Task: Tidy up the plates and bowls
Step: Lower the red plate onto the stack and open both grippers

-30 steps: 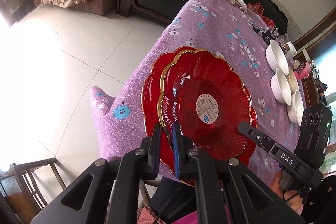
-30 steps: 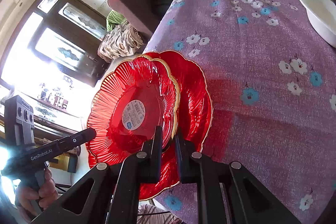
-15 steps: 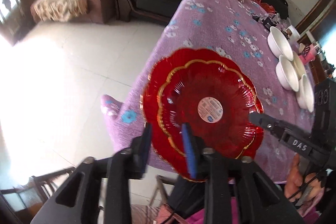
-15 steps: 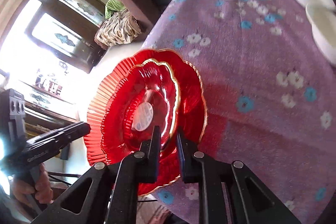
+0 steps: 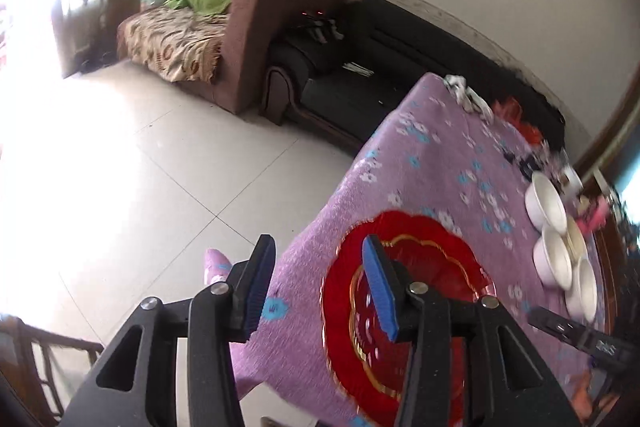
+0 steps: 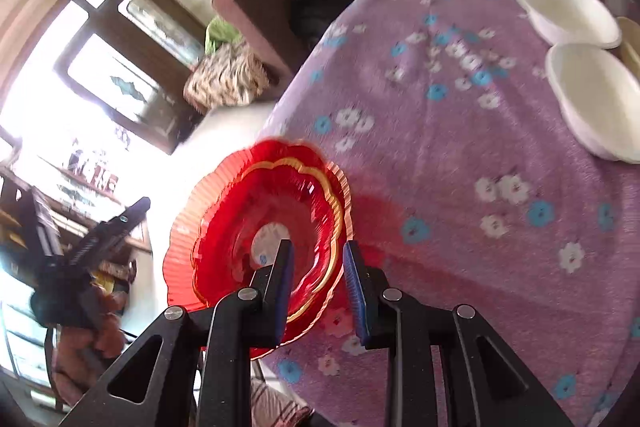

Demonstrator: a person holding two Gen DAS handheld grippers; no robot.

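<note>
the left tongs (image 5: 316,283) stand well apart with nothing gripped between their blue pads; their jaws have just been opening. one pad sits over the floor side of the desk edge, the other over the rim of the red plates (image 5: 412,311), which lie just past and below it. the stack is two red scalloped plates, the smaller with a gold edge nested on the larger, lying on the purple flowered cloth (image 5: 432,155) at the near corner of the desk, partly overhanging its edge.

the right tongs (image 6: 318,283) are parted too, less widely, and their jaws have just been opening as well. the near rim of the red plates (image 6: 272,211) shows in the gap between the pads, but the pads do not press on it (the picture is blurred here, so the clearance is hard to judge).

ahead and to the right of the right tongs, well apart from the plates, stand white bowls (image 6: 592,99) in a row on the cloth. from the left tongs the white bowls (image 5: 554,255) sit far right.
</note>
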